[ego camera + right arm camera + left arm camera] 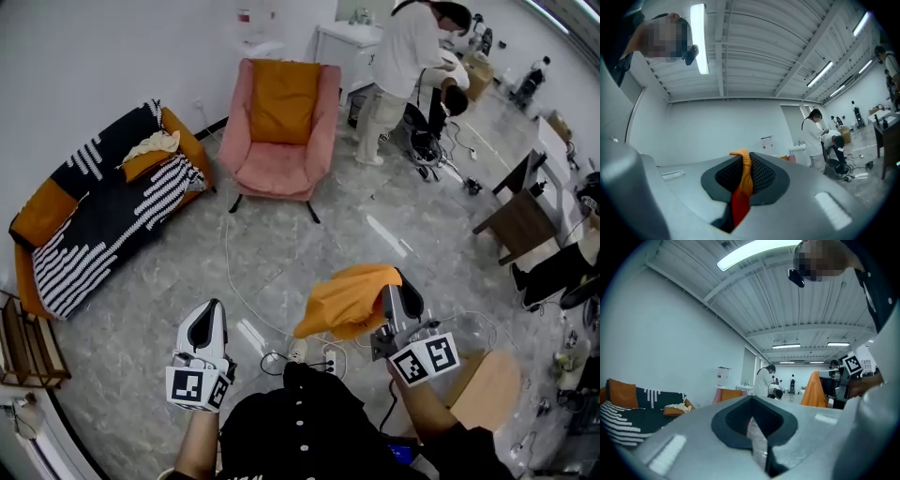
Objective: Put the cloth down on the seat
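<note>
An orange cloth (349, 300) hangs from my right gripper (397, 292), which is shut on it and held above the floor. In the right gripper view a fold of the orange cloth (742, 180) is pinched between the jaws. My left gripper (206, 328) is shut with nothing in it, low at the left; its own view shows the jaws closed and the orange cloth (814, 391) off to the right. The pink armchair (279, 131) with an orange back cushion stands ahead against the wall, its seat (275, 171) bare.
A black-and-white striped sofa (103, 206) with orange cushions and a cream cloth stands at the left. A white cable (246, 300) and a power strip (319, 356) lie on the floor. Two people (412, 56) work at the back right. A dark table (520, 220) stands right.
</note>
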Demonstrator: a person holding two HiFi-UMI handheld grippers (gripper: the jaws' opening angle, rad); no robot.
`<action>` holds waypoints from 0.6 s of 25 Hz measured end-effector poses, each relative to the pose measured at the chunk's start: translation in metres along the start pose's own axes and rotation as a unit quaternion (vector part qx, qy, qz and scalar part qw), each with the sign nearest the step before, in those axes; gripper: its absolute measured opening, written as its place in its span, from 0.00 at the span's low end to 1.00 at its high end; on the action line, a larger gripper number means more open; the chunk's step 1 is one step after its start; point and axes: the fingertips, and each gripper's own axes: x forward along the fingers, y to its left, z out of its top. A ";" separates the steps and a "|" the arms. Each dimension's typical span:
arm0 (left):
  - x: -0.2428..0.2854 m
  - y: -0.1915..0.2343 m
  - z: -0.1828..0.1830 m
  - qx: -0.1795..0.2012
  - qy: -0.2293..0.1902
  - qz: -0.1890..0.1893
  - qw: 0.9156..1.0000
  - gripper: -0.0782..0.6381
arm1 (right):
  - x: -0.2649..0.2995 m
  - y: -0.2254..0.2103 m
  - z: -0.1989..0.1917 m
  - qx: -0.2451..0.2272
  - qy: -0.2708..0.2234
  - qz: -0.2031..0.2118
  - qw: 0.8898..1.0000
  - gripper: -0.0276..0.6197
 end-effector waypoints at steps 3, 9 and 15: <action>0.035 0.003 0.008 0.004 -0.004 -0.001 1.000 0.11 | 0.027 -0.017 0.006 -0.007 -0.006 0.005 1.000 0.11; 0.091 0.006 0.015 0.012 -0.012 0.000 1.000 0.11 | 0.068 -0.053 0.012 -0.001 -0.015 0.007 1.000 0.11; 0.122 -0.001 0.017 0.012 -0.003 -0.002 1.000 0.11 | 0.091 -0.076 0.015 0.004 -0.015 0.010 1.000 0.11</action>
